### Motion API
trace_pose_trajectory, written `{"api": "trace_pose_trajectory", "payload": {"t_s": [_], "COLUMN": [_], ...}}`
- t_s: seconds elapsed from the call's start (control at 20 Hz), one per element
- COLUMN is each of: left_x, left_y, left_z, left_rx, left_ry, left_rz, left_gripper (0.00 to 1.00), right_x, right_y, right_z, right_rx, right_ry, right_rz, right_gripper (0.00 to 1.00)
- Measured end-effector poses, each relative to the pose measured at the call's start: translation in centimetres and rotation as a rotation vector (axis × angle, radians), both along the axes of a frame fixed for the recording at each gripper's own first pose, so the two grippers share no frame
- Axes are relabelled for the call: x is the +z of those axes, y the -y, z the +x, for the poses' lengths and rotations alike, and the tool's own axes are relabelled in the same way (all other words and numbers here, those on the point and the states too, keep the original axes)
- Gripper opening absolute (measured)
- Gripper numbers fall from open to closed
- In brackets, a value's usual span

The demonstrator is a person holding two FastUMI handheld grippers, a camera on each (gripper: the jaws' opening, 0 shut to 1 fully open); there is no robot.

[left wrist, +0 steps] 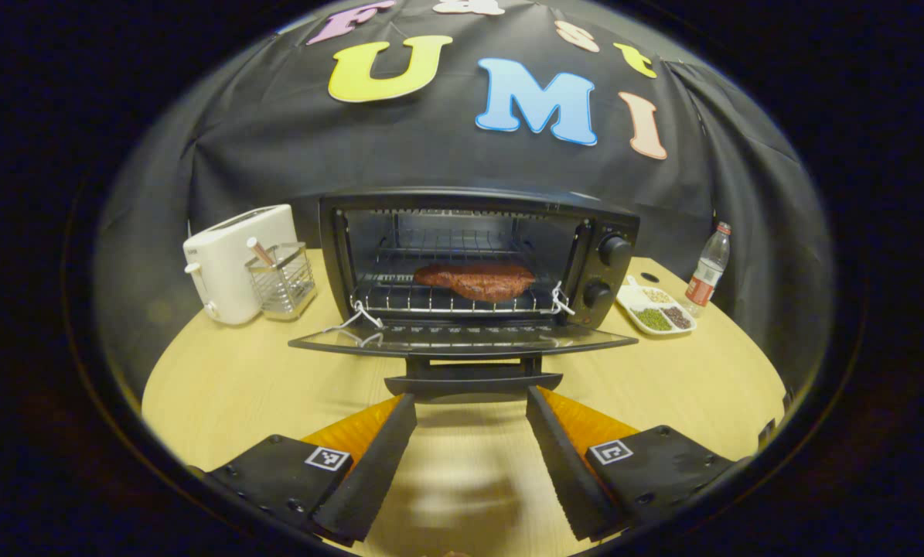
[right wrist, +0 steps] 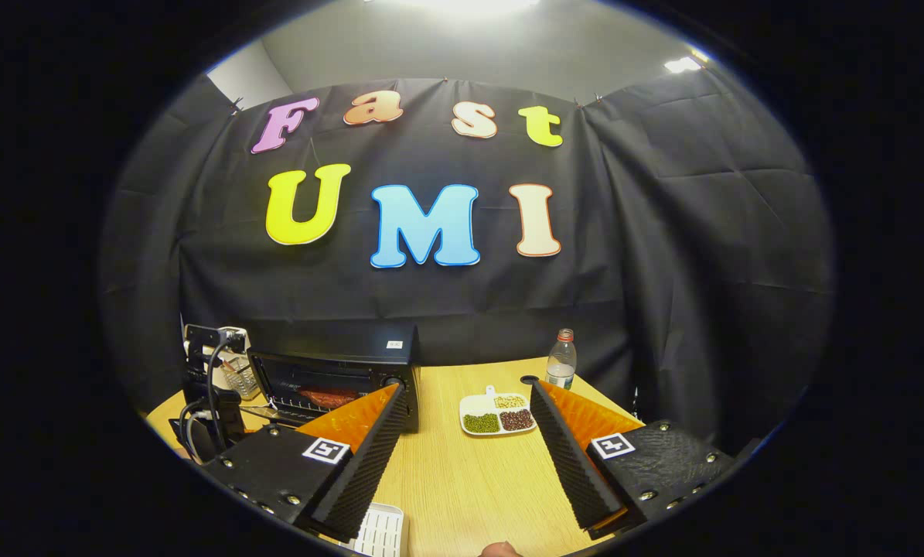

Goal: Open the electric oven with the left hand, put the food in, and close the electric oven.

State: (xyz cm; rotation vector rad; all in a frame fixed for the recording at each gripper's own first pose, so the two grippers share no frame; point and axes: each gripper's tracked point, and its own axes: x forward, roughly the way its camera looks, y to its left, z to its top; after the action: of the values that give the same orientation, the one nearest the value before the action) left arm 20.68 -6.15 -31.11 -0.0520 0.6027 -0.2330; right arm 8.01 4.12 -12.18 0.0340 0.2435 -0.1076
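Pale wooden bench [left wrist: 222, 387] under black cloth, and I've got the electric oven [left wrist: 477, 259] square ahead of my left gripper [left wrist: 469, 456], its jaws spread wide and holding nothing. The door [left wrist: 462, 339] lies flat open toward me, handle bar [left wrist: 473, 382] just beyond my fingertips. One piece of food [left wrist: 475, 281], a brown slab, sits on the rack inside. My right gripper [right wrist: 465, 456] hangs back, jaws wide apart too, empty. I reckon the door is stiff, hinged, glass-fronted, so lift by the handle's middle, gently. Count: one oven, two knobs [left wrist: 613, 251], one toaster [left wrist: 233, 263] left, one divided dish [left wrist: 655, 311] and one bottle [left wrist: 707, 272] right.
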Motion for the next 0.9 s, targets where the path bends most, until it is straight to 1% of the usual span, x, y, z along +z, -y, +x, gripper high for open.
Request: {"api": "trace_pose_trajectory", "payload": {"t_s": [0.1, 0.15, 0.2, 0.35, 0.4, 0.45, 0.5, 0.55, 0.6, 0.7, 0.75, 0.8, 0.9], "left_x": [1.2, 1.8, 2.5, 4.5, 5.1, 5.4, 5.7, 6.1, 6.7, 8.2, 9.3, 10.4, 13.3], "left_y": [0.0, 0.0, 0.1, 0.1, 0.2, 0.3, 0.2, 0.2, 0.3, 0.3, 0.4, 0.4, 0.4], "left_z": [0.7, 1.3, 1.9, 3.8, 4.7, 5.3, 6.1, 6.7, 7.2, 7.2, 7.0, 6.4, 4.7], "left_rx": [-0.006, -0.008, -0.010, -0.014, -0.019, -0.024, -0.026, -0.028, -0.032, -0.034, -0.038, -0.039, -0.037], "left_ry": [0.032, 0.050, 0.069, 0.134, 0.154, 0.165, 0.177, 0.191, 0.207, 0.250, 0.274, 0.297, 0.347], "left_rz": [0.005, 0.005, 0.007, 0.004, 0.006, 0.009, 0.010, 0.008, 0.006, 0.010, 0.010, 0.011, 0.008], "left_gripper": [0.97, 1.00, 0.97, 0.97, 1.00, 1.00, 1.00, 1.00, 1.00, 1.00, 1.00, 1.00, 1.00], "right_x": [-0.2, -0.3, -0.4, -0.6, -0.5, -0.5, -0.4, -0.3, -0.3, 0.0, 0.3, 0.7, 2.0], "right_y": [0.2, 0.2, 0.3, 0.4, 0.3, 0.3, 0.3, 0.3, 0.4, 0.6, 0.7, 0.9, 1.3], "right_z": [0.2, 0.3, 0.3, 0.4, 0.5, 0.6, 0.6, 0.6, 0.6, 0.8, 0.9, 0.9, 0.4], "right_rx": [-0.007, -0.010, -0.012, -0.019, -0.020, -0.021, -0.022, -0.022, -0.023, -0.021, -0.017, -0.012, 0.002], "right_ry": [-0.004, -0.006, -0.008, -0.007, -0.006, -0.005, -0.003, -0.001, 0.001, 0.009, 0.015, 0.024, 0.057], "right_rz": [0.007, 0.008, 0.009, 0.011, 0.010, 0.008, 0.007, 0.008, 0.009, 0.013, 0.016, 0.019, 0.027], "right_gripper": [0.98, 0.98, 0.98, 0.98, 0.98, 0.98, 0.91, 0.98, 0.98, 0.98, 0.91, 0.98, 0.98]}}
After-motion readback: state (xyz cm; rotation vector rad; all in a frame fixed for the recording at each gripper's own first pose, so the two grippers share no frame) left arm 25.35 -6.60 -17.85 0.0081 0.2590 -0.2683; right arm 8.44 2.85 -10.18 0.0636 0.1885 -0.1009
